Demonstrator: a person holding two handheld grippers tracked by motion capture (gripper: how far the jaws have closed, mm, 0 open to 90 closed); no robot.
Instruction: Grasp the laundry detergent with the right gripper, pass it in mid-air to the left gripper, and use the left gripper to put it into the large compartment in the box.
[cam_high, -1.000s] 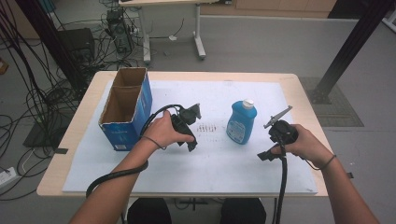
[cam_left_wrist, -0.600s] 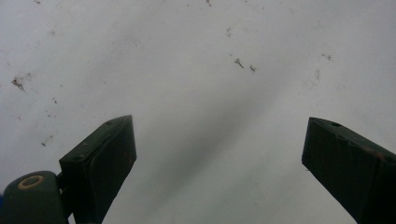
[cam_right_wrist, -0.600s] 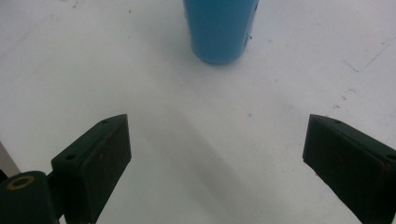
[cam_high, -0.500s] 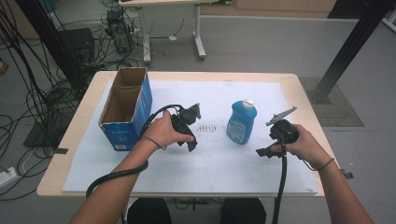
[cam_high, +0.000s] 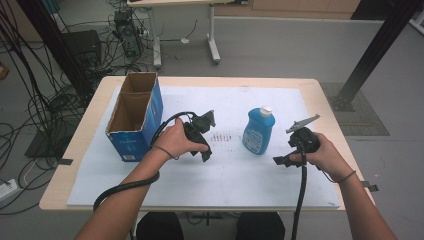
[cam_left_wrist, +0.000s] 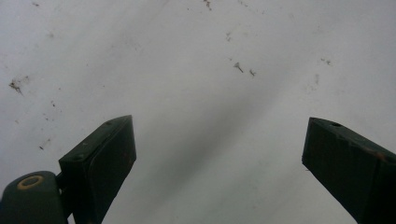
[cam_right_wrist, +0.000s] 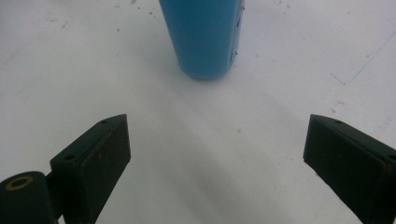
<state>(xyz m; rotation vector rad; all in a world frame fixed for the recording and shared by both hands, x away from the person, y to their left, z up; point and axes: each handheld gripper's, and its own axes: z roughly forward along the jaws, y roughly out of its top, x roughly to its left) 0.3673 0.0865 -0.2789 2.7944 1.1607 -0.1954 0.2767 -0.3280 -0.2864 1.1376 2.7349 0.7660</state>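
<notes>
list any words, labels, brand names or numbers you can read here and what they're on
No text can be read.
Blue cardboard box: pale print low on its near end, too small and blurred to read.
Blue bottle: no label legible in the high view; the right gripper view shows its plain blue base.
White mat: a patch of reddish marks, blurred, not readable as text.

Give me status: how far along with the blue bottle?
Nothing looks done: the blue bottle stands upright on the white mat, untouched. In hand: the right gripper faces the bottle with its jaws wide apart and nothing between them. The left gripper is open over bare mat. Left: closing in and gripping the bottle.
</notes>
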